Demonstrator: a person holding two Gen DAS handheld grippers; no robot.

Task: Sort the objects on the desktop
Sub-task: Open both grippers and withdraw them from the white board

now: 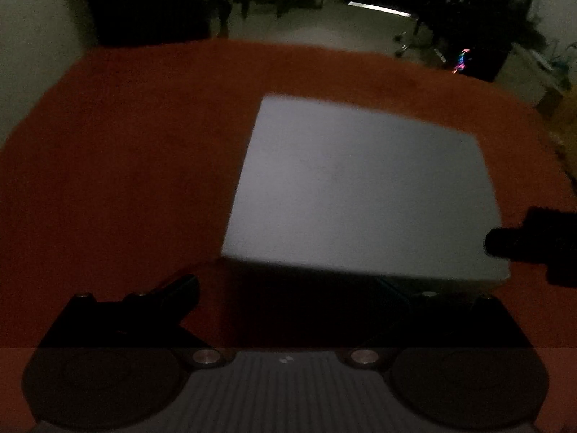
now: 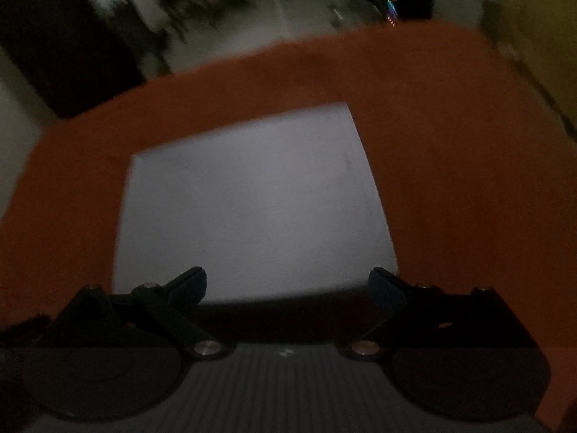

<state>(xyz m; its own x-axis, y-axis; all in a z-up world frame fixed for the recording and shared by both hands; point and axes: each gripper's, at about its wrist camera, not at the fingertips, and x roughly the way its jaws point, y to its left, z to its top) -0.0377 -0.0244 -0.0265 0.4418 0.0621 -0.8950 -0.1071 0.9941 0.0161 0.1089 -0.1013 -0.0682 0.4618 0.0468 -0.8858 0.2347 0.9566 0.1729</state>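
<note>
Box (image 2: 252, 202) lies flat on the red table (image 2: 450, 180), at 12 o'clock of the right gripper (image 2: 288, 285) and 1 o'clock of the left gripper (image 1: 288, 288), both spread and empty; best approach its near edge level and slow

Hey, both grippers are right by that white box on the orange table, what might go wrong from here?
The white box looks wider than the right gripper opening, so a grasp may slip off or shove it across the orange table. The right gripper shows at the edge of the left view, near the left gripper, so they could bump. Dim, blurred views make aiming harder.
</note>
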